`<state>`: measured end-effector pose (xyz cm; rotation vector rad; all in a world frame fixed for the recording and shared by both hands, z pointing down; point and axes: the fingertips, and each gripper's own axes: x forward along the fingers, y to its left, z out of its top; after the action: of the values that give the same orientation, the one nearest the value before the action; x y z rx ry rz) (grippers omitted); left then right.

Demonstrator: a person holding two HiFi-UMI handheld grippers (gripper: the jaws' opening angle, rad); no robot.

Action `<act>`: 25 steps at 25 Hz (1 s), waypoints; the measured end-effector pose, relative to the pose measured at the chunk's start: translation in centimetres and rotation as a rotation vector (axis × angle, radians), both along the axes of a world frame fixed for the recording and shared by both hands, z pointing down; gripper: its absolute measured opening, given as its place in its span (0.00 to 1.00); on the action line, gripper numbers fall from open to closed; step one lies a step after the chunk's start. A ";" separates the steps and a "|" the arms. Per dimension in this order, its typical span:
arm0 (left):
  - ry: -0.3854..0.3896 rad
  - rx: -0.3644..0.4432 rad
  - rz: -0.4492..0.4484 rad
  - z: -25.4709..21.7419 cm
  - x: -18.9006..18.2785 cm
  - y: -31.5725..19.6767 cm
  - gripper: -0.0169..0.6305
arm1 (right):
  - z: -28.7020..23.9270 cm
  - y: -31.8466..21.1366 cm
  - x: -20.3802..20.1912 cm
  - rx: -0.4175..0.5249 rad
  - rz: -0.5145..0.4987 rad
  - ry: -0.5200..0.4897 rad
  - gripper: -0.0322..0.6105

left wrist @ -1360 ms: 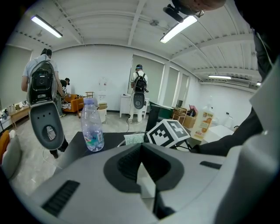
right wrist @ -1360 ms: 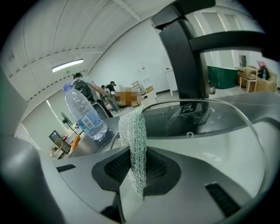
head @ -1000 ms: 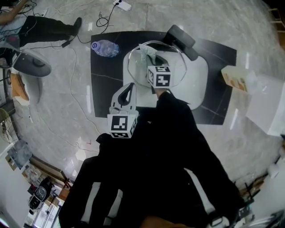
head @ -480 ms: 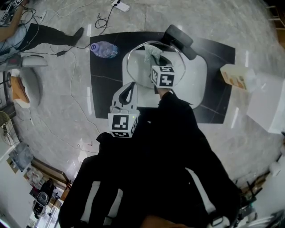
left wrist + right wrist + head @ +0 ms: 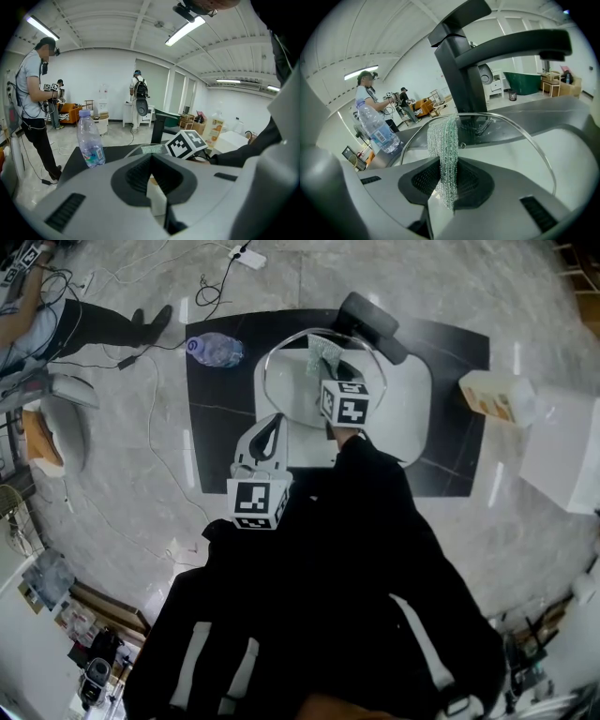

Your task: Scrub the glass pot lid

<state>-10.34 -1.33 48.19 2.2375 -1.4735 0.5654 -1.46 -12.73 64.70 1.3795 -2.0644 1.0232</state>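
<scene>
The black faucet (image 5: 375,322) rises at the back of the sink (image 5: 417,418), blocking the way just behind the right hand-held gripper (image 5: 323,360), whose jaws pinch a mesh cloth (image 5: 445,154). A water bottle (image 5: 214,349) stands at the table's back left, apart from the sink, with bare table (image 5: 220,442) between them. The left hand-held gripper (image 5: 272,430), jaws together, occupies the sink's front left edge. The sink's right half is open, as is the table beyond it, up to a carton (image 5: 497,397) just past the right edge.
</scene>
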 end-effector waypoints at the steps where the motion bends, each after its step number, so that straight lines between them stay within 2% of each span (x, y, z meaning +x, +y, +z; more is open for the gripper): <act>1: 0.000 0.001 0.002 -0.1 0.2 0.0 0.03 | 0.0 0.1 0.3 -0.002 0.004 -0.001 0.16; 25: -0.002 0.009 0.050 -0.1 1.5 -0.1 0.03 | -0.1 0.7 6.2 -0.002 0.115 0.034 0.16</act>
<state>-8.81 -1.45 48.09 2.2871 -1.4278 0.5780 4.74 -12.00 64.60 1.5189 -1.9782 1.0407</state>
